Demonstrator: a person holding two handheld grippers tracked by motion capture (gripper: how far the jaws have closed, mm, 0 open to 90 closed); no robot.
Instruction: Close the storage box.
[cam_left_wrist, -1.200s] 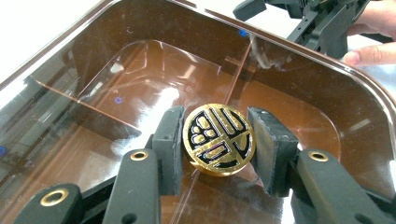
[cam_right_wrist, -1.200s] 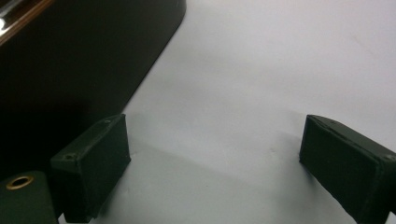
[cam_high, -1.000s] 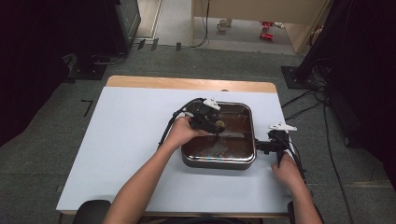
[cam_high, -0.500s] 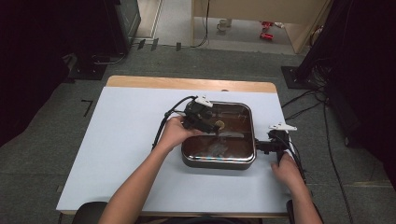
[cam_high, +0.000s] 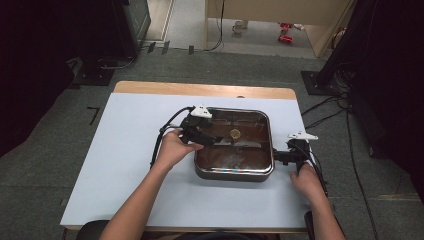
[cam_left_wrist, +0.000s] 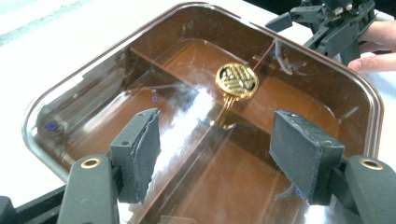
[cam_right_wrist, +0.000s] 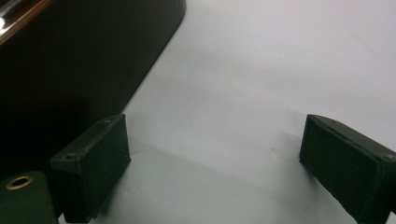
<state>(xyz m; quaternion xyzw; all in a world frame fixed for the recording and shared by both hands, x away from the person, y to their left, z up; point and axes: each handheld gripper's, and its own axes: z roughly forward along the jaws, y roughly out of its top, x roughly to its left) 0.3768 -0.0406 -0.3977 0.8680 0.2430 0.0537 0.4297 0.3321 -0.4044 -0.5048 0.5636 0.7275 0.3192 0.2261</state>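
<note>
A glossy brown tray (cam_high: 265, 125) with inner dividers sits on the white table (cam_high: 125, 150). A round gold ornament on a thin pin (cam_high: 235, 133) lies on the middle divider; the left gripper view shows this gold ornament (cam_left_wrist: 236, 79) ahead of the jaws. My left gripper (cam_high: 219, 139) reaches over the tray's left rim (cam_left_wrist: 56, 112). Its jaws have just been opening and are open around nothing (cam_left_wrist: 219, 135). My right gripper (cam_high: 280, 156) rests by the tray's right wall (cam_right_wrist: 70, 70), open over bare table (cam_right_wrist: 215, 154).
The right gripper (cam_left_wrist: 334, 21) and a fingertip show past the tray's far corner in the left gripper view. Behind the table are a grey floor, cables and dark stands. White table surface (cam_right_wrist: 261, 70) lies to the tray's left and front.
My left gripper has drawn back leftward from the tray's middle to its left rim and opened wider, leaving the gold ornament on the divider. The right gripper has kept still.
</note>
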